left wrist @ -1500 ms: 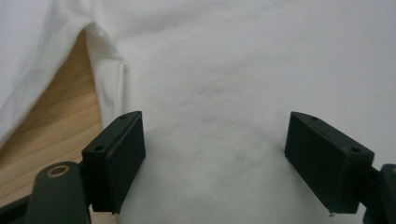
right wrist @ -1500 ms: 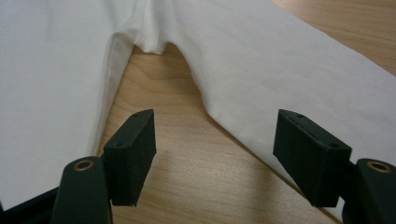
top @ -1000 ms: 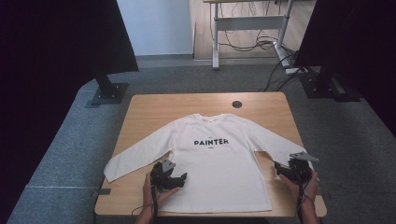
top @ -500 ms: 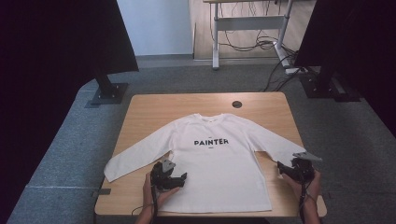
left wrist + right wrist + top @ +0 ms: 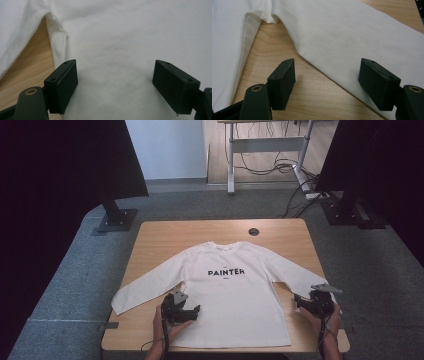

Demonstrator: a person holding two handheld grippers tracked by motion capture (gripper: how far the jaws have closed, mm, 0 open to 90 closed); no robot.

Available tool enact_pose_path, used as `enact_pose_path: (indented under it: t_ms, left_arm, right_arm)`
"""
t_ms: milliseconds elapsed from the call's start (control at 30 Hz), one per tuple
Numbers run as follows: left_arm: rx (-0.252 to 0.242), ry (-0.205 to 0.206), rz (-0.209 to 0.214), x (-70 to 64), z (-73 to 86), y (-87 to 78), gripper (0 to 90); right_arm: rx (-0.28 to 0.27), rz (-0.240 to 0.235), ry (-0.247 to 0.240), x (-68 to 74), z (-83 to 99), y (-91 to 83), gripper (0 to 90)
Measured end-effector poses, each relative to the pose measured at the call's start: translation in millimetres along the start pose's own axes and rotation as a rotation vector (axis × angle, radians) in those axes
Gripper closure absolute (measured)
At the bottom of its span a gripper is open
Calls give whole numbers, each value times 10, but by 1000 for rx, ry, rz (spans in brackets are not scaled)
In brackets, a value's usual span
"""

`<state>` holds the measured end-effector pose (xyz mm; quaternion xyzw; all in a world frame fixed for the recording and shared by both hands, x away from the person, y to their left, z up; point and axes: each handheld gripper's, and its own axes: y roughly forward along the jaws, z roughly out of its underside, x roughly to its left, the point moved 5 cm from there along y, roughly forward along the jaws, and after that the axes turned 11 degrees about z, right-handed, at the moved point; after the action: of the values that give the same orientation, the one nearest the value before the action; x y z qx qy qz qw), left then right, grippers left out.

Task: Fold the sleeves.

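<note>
A white long-sleeved shirt (image 5: 227, 297) printed PAINTER lies flat, face up, on the wooden table (image 5: 165, 240), sleeves spread down to both sides. My left gripper (image 5: 186, 310) hovers over the lower left of the shirt's body. Up close, the left gripper (image 5: 115, 75) is open above plain white cloth (image 5: 120, 37), with the gap under the left armpit (image 5: 37, 50) beside it. My right gripper (image 5: 306, 301) sits by the end of the right sleeve (image 5: 290, 270). Seen close, the right gripper (image 5: 327, 72) is open, straddling the sleeve's lower edge (image 5: 342, 45) and bare wood.
A round cable hole (image 5: 253, 231) sits near the table's far edge. Black stand bases rest on the carpet at the left (image 5: 117, 219) and right (image 5: 350, 215). A desk frame with cables (image 5: 265, 150) stands behind. The table's near edge lies just under both hands.
The right gripper has shifted slightly by the sleeve end. The left gripper and the shirt look unmoved.
</note>
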<state>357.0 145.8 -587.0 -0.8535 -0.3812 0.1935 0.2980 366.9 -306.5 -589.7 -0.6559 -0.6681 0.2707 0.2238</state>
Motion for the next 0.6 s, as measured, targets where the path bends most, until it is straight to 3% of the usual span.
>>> enact_pose_path:
  t_ms: [167, 300, 600]
  left_arm:
    - [0, 0, 0, 0, 0, 0, 196]
    - [0, 0, 1, 1, 0, 0, 196]
    - [0, 0, 0, 0, 0, 0, 196]
  right_arm:
    - [6, -16, 6, 78, 26, -45, 292]
    - [1, -56, 15, 161, 45, -81, 292]
    - [1, -73, 5, 351, 84, -143, 292]
